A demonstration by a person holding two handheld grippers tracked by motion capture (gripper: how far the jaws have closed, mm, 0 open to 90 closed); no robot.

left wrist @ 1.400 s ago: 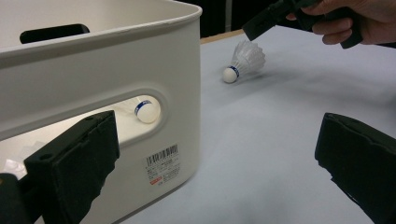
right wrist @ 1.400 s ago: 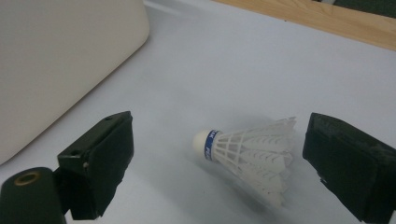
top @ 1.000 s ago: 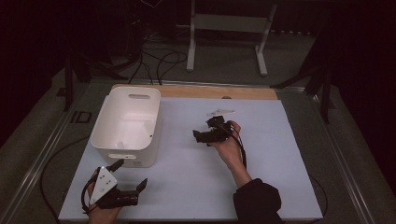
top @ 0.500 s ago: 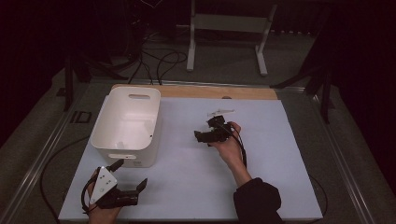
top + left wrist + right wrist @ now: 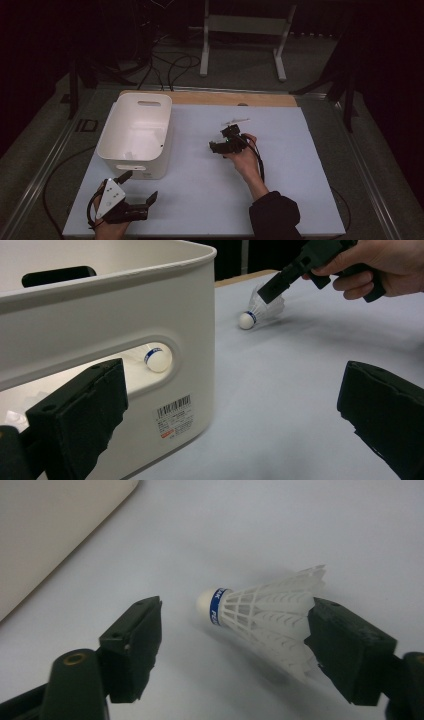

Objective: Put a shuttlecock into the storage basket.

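The right hand-held gripper (image 5: 235,645), held in a person's hand, hangs low over the middle of the desk (image 5: 300,200), toward its far edge. A white plastic shuttlecock with a blue band round its rounded cork (image 5: 265,620) lies on its side on the pale blue desk top, between the two black jaws. The cork points toward the left jaw but stands clear of it; the feathered skirt reaches the right jaw, and whether that pad touches it cannot be told. The jaws have just been closing around the shuttlecock, yet they do not clamp it; the gripper is released.

In the left gripper view the same shuttlecock (image 5: 260,310) lies on the desk just beyond the corner of a white rectangular plastic bin with handle cut-outs (image 5: 150,305), with the right gripper's jaw over its skirt. A second white shuttlecock cork with a blue band (image 5: 157,357) shows through the bin's near handle slot, inside the bin.

The left hand-held gripper (image 5: 145,197) rests near the desk's near-left corner, in front of the bin (image 5: 135,135), its jaws spread wide with nothing between them.
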